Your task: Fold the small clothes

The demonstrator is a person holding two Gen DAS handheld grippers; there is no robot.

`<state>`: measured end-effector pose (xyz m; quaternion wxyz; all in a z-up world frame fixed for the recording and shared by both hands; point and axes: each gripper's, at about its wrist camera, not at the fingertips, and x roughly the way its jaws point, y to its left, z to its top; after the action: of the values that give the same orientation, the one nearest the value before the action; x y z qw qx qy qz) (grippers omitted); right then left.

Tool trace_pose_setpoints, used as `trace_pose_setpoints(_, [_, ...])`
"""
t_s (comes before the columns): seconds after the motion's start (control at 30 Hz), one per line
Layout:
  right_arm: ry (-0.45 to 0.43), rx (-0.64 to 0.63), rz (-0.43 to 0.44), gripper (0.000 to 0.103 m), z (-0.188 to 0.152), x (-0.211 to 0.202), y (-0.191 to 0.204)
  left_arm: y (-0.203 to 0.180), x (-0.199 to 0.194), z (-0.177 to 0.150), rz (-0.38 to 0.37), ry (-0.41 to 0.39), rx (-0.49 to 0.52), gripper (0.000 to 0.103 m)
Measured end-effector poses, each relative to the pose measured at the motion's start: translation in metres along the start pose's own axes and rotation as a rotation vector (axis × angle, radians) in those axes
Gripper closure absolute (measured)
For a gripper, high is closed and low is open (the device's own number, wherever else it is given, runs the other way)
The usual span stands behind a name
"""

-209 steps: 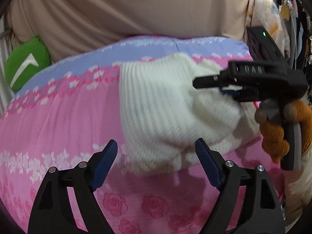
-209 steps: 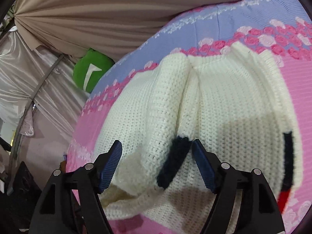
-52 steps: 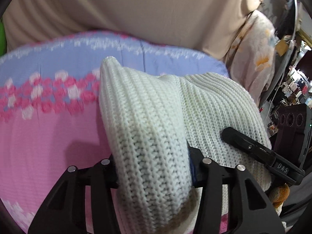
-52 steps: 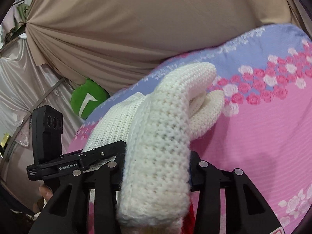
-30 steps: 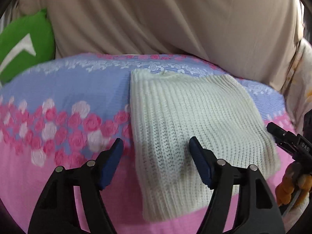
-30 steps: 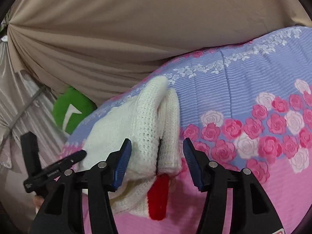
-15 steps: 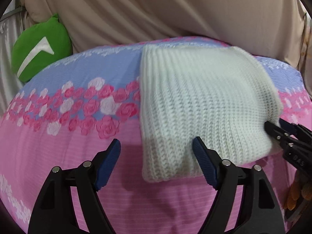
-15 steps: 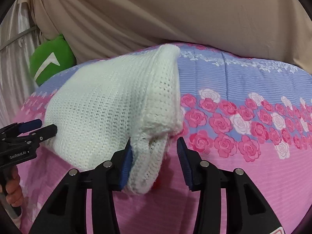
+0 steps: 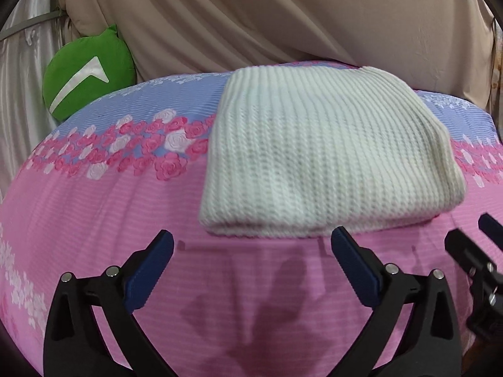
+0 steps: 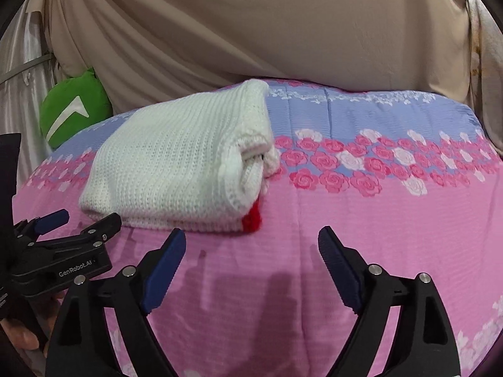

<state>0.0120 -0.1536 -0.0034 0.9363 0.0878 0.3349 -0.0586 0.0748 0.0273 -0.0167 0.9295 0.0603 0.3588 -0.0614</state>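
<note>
Sweater, left wrist view: white knit sweater (image 9: 327, 163) lies folded into a compact rectangle on the pink rose-print bed (image 9: 94, 220), upper centre-right of frame.
Left gripper (image 9: 251, 267): fingers spread wide, holding nothing, low in frame just short of the sweater's near edge.
Change: a second ago both grippers pinched the knit and carried it over; now it is released and lying flat.
Right wrist view: sweater (image 10: 176, 169) sits centre-left, doubled layers showing at its right end, a red trim (image 10: 253, 218) peeking out below, possibly a cuff.
Right gripper (image 10: 251, 265): fingers spread, empty, over bare bed.
Meaning: this garment's fold looks finished.
Background: green cushion (image 9: 85, 72) at upper left.
</note>
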Motion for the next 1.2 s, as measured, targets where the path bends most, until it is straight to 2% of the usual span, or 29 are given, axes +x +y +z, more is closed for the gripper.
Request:
trace_pose_setpoints(0.1, [-0.049,0.060,-0.016,0.016,-0.007,-0.013,-0.009,-0.011,-0.012,-0.005,0.026,-0.044,0.020,0.005])
trace_pose_setpoints(0.17, [-0.036,0.091,-0.012,0.015,-0.009,-0.013,-0.014,-0.016,-0.017,-0.010,0.015,-0.044,0.013,0.005])
trace_pose_setpoints(0.3, [-0.018,0.053,-0.002,0.016,-0.016,-0.017,-0.007,-0.027,-0.029,-0.018,0.034,-0.059,0.029,0.005])
trace_pose_setpoints(0.33, [-0.019,0.042,-0.010,0.015,-0.018,-0.019,-0.005,-0.028,-0.030,-0.019,0.060,-0.063,0.025,0.005])
trace_pose_setpoints(0.77, [0.010,0.015,-0.011,0.015,-0.021,-0.016,-0.001,-0.024,-0.026,-0.020,0.131,-0.038,0.018,0.005])
trace_pose_setpoints(1.2, [0.016,0.004,-0.026,0.015,-0.022,-0.016,0.001,-0.025,-0.020,-0.019,0.131,-0.001,0.022,0.005])
